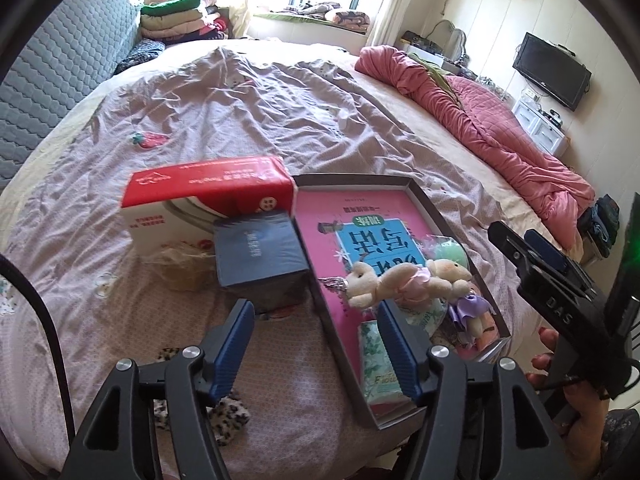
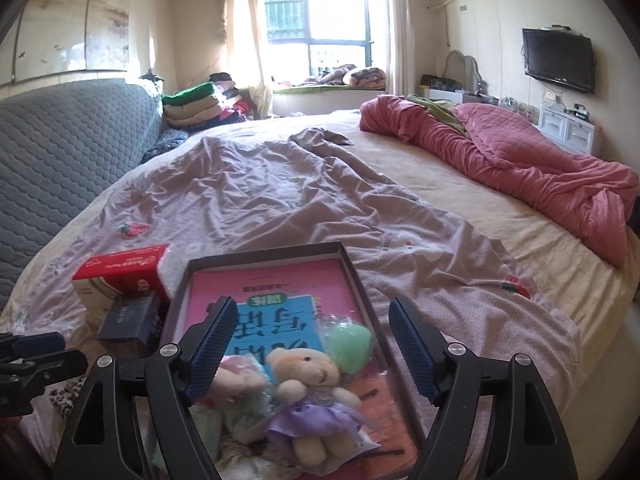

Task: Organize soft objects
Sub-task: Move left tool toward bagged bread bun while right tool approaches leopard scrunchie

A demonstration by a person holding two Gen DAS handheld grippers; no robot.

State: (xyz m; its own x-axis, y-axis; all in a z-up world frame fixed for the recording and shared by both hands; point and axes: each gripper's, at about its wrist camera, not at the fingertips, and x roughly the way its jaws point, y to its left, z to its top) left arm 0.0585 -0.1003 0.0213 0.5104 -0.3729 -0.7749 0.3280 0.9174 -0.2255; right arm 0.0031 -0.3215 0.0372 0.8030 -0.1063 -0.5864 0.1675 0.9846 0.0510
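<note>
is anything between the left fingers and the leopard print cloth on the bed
Nothing visible does. The leopard print cloth lies on the bed sheet right under the open left gripper, partly hidden by its left finger; the tray sits to the right.

A cream plush bear in a lilac dress (image 2: pixel 310 408) lies on a pink-and-blue book (image 1: pixel 360 232); the crumpled mauve bedsheet (image 1: pixel 248 112) carries a strawberry motif.

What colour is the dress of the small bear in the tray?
Purple, a shiny lilac. The bear's dress shows best in the right wrist view.
</note>
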